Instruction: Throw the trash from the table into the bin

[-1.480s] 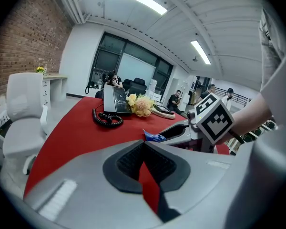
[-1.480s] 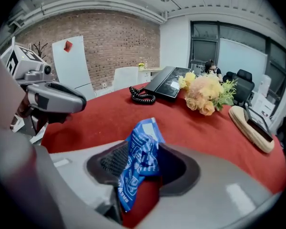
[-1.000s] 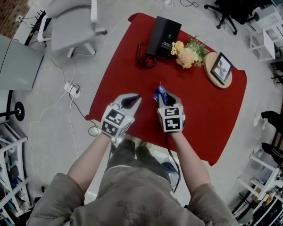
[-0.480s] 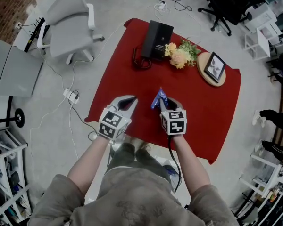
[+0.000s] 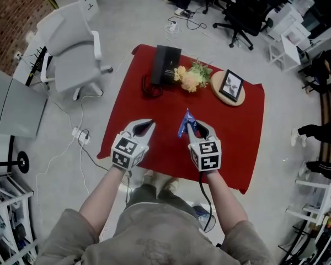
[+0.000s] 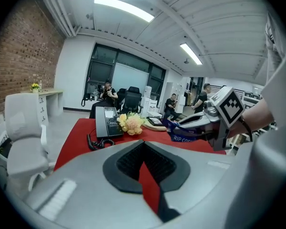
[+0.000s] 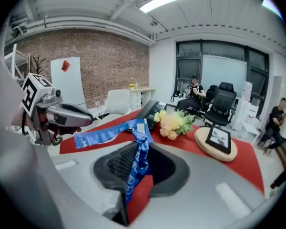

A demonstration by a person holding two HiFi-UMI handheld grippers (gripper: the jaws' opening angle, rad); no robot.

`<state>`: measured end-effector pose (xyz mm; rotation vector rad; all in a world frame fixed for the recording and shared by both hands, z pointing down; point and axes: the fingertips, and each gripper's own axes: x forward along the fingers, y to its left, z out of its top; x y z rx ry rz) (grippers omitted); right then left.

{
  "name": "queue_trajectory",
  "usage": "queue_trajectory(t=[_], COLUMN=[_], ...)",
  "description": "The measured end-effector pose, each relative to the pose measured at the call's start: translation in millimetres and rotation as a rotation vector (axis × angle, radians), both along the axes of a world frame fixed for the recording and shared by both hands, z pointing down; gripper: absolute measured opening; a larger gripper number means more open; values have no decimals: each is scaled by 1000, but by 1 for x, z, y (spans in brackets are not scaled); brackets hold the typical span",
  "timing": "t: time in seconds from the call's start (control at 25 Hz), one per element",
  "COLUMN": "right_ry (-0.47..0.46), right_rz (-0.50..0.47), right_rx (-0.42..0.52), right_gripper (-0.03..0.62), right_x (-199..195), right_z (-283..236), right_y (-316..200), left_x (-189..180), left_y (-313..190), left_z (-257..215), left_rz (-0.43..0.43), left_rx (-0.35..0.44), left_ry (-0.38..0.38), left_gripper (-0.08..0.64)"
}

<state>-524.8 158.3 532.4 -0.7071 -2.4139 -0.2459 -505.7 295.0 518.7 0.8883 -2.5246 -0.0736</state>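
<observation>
My right gripper (image 5: 191, 125) is shut on a blue plastic wrapper (image 5: 184, 122) and holds it in the air above the red table (image 5: 240, 128). In the right gripper view the wrapper (image 7: 134, 147) is pinched between the pads, and one strip of it sticks out to the left. My left gripper (image 5: 145, 127) hovers over the table's near left edge with its jaws together and nothing in them. From the left gripper view the wrapper (image 6: 183, 137) hangs from the right gripper (image 6: 174, 124) off to the right. I cannot pick out a bin in any view.
At the table's far side stand a black desk phone (image 5: 164, 65), a bunch of flowers (image 5: 190, 77) and a framed photo on a wooden disc (image 5: 229, 87). A white office chair (image 5: 71, 43) and floor cables are to the left. Black chairs stand beyond the table.
Both grippers have risen away from the table, the right one carrying the blue wrapper up with it. The table now looks farther below.
</observation>
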Motion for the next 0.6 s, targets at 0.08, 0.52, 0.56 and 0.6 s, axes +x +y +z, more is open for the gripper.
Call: queue_trajectory(t=[0.08, 0.52, 0.56, 0.6], right_ry=[-49, -306, -327, -347], right_rz=[9, 78, 82, 87], right_rx=[-15, -104, -110, -115], right_gripper=[72, 72, 72, 72], right_x=[1, 22, 26, 30], right_z=[-28, -159, -169, -179], right_y=[-7, -56, -59, -63], left_x=[-2, -8, -6, -4], left_y=[-3, -32, -35, -39], left_z=[-18, -140, -152, -165], left_rz=[4, 37, 42, 45], left_rx=[2, 44, 49, 55], left_ry=[-26, -246, -269, -295], left_gripper=[8, 8, 8, 8])
